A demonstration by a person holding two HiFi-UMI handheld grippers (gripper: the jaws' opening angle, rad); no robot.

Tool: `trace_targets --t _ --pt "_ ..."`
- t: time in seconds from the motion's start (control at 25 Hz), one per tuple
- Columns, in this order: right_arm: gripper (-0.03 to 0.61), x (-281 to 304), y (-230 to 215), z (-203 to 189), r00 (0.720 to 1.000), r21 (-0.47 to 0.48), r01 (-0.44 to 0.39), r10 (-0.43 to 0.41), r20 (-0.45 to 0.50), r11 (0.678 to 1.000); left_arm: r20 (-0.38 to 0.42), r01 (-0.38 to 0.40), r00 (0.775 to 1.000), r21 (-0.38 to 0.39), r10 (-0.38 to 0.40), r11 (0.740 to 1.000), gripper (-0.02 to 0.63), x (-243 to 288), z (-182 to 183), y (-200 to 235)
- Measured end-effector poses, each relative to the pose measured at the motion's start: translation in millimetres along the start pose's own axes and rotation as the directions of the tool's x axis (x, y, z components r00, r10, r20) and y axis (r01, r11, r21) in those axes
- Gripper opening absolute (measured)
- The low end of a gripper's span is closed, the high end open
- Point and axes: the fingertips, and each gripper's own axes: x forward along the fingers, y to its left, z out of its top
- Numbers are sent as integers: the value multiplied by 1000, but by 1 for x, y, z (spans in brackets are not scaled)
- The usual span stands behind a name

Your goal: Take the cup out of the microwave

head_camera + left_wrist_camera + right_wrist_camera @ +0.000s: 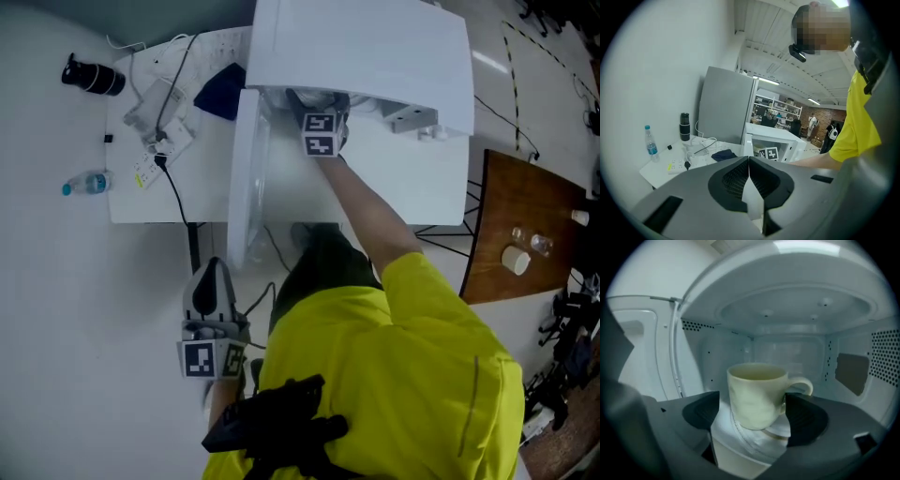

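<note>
Right claw (752, 417) was inside the microwave (787, 301), jaws wide, one on each side of the cup (753, 392) — not closed on it. The cup stood on the turntable plate (740, 439) mid-cavity, handle to the right, just beside the right-hand pad (806, 420); there was a clear gap at the left one. Risk: an uneven close could let the right pad catch the handle and twist or tip the cup — the glaze looked slippery. Contents unclear, so a tilt passing the door (246, 178) might spill. Left claw (749, 185) hung low, jaws together, empty.
</note>
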Motion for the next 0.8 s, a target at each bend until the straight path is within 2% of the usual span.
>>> trace_targets --t 0.2,0.28,0.36,0.56,0.8 --pt "453 16 -8 -2 998 -12 58 -58 -24 998 4 -28 1000 -18 28 999 5 6 5 13" --pt "420 21 -11 1 997 -8 68 -68 -25 998 -5 -30 1000 -12 30 999 5 11 4 13" --pt "416 25 -13 3 998 -11 66 -66 -23 998 -16 -35 999 -5 35 999 5 13 4 14" --pt "410 14 -11 8 1000 -20 27 -27 1 999 -25 -43 999 4 43 999 5 17 7 17" --pt "402 -34 4 12 997 -33 -60 61 49 998 -25 -27 999 5 28 1000 5 27 8 14"
